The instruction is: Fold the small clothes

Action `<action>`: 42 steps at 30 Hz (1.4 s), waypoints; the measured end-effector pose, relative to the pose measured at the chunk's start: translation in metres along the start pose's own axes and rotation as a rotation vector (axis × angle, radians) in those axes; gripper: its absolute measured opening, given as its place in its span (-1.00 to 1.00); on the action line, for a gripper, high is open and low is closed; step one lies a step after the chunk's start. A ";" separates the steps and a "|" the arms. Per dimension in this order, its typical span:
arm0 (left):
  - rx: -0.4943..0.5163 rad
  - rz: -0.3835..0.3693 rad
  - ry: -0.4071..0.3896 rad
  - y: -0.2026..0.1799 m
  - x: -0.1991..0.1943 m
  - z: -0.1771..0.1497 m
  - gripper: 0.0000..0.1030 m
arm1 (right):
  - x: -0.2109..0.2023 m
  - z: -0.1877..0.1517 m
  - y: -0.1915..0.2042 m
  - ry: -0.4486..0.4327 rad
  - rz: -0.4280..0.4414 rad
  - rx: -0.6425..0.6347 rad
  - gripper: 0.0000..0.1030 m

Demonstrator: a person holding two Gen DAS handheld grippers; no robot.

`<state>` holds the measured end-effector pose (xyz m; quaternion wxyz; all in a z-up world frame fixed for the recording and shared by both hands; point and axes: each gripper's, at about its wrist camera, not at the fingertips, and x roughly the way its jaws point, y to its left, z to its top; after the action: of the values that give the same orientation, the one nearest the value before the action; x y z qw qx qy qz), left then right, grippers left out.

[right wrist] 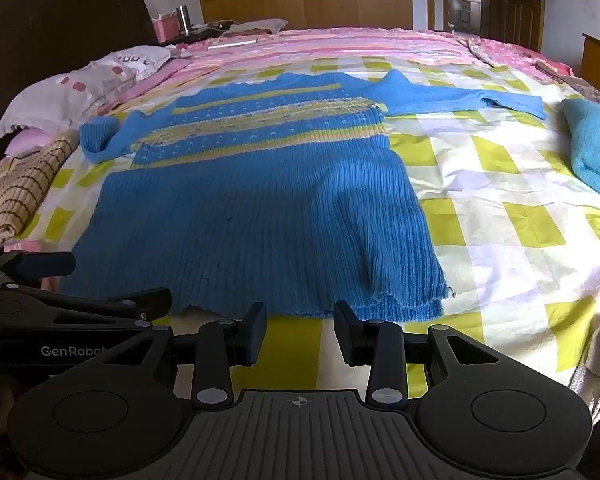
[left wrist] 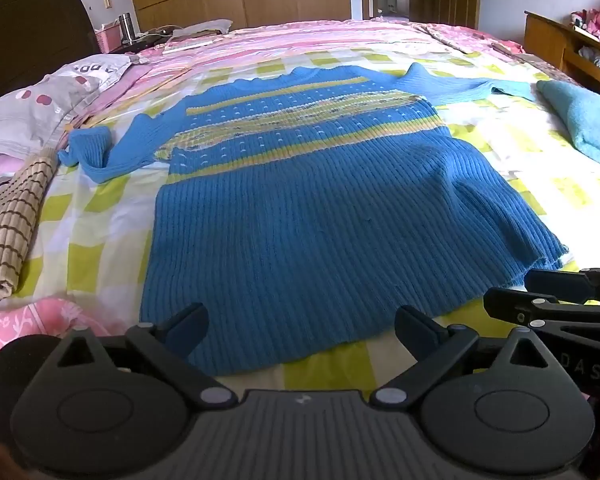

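Observation:
A blue ribbed sweater (left wrist: 300, 208) with yellow patterned bands across the chest lies flat on the bed, hem nearest me and both sleeves spread out. My left gripper (left wrist: 302, 320) is open wide just above the hem's left part, its pads not pressing the knit. In the right wrist view the same sweater (right wrist: 252, 208) fills the middle. My right gripper (right wrist: 300, 322) stands open just short of the hem, over the checked sheet, with nothing between its fingers. Each gripper shows in the other's view: the right gripper (left wrist: 520, 290) at the hem's right corner, the left gripper (right wrist: 112, 278) at its left.
The yellow-and-white checked sheet (right wrist: 500, 208) covers the bed. A folded teal garment (left wrist: 588, 128) lies at the right. A beige striped cloth (left wrist: 12, 220) and a spotted pillow (left wrist: 40, 108) lie at the left, by the dark headboard. A wooden shelf (left wrist: 560, 44) stands far right.

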<state>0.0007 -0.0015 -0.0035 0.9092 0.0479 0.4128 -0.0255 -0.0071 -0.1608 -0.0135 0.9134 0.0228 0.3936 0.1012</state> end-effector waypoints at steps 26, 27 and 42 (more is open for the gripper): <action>-0.001 -0.001 -0.001 0.001 -0.002 0.001 0.96 | 0.000 0.002 0.004 0.002 -0.009 -0.018 -0.29; -0.001 -0.001 -0.001 0.001 -0.002 0.001 0.96 | 0.000 0.002 0.004 0.001 -0.010 -0.018 -0.29; -0.002 -0.002 -0.002 0.001 -0.002 0.001 0.95 | 0.000 0.002 0.005 0.002 -0.010 -0.018 -0.29</action>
<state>0.0000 -0.0005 -0.0015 0.9096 0.0466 0.4120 -0.0261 -0.0066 -0.1561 -0.0119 0.9138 0.0125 0.3935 0.1001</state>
